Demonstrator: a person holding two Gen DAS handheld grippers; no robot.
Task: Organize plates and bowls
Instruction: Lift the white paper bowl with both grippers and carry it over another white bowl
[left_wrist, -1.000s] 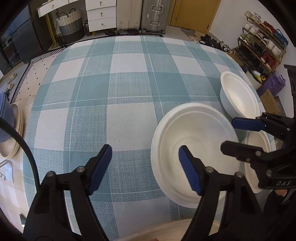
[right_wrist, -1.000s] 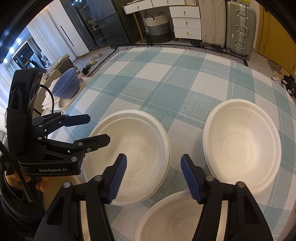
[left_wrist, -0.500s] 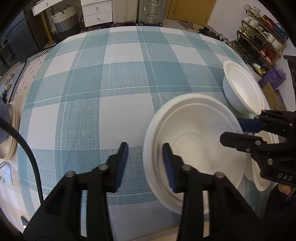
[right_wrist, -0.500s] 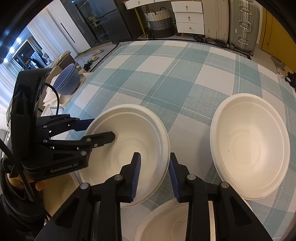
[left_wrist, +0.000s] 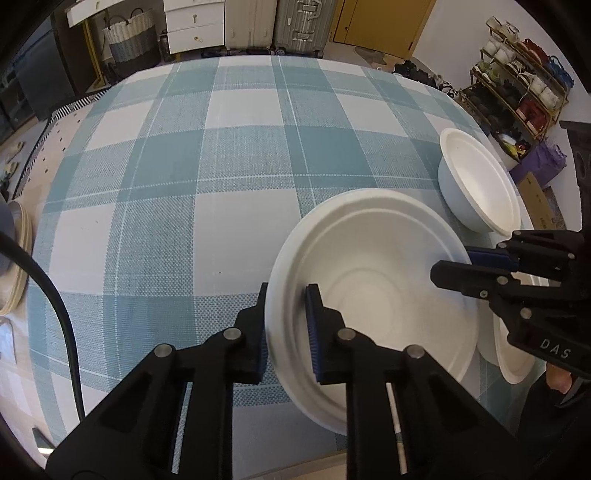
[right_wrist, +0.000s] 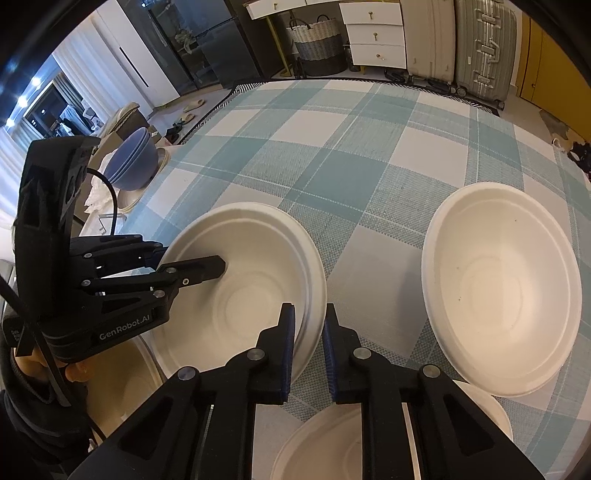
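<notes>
A white paper bowl (left_wrist: 373, 291) sits on the checked tablecloth, near its front edge; it also shows in the right wrist view (right_wrist: 243, 284). My left gripper (left_wrist: 286, 325) is shut on its left rim. My right gripper (right_wrist: 308, 339) is shut on its right rim; it shows in the left wrist view (left_wrist: 476, 264) at the bowl's far side. A second white bowl (right_wrist: 498, 284) stands to the right, also seen in the left wrist view (left_wrist: 480, 184). A third white bowl (right_wrist: 321, 443) lies under my right gripper.
The table has a teal and white checked cloth (left_wrist: 207, 177). Blue bowls (right_wrist: 129, 158) on cream plates stand off the table's left side. A shoe rack (left_wrist: 517, 81) stands right, suitcases and drawers (left_wrist: 280, 22) beyond the far edge.
Both grippers have closed from wide open onto opposite rims of the near white bowl. The bowl looks slightly tilted and shifted toward the left.
</notes>
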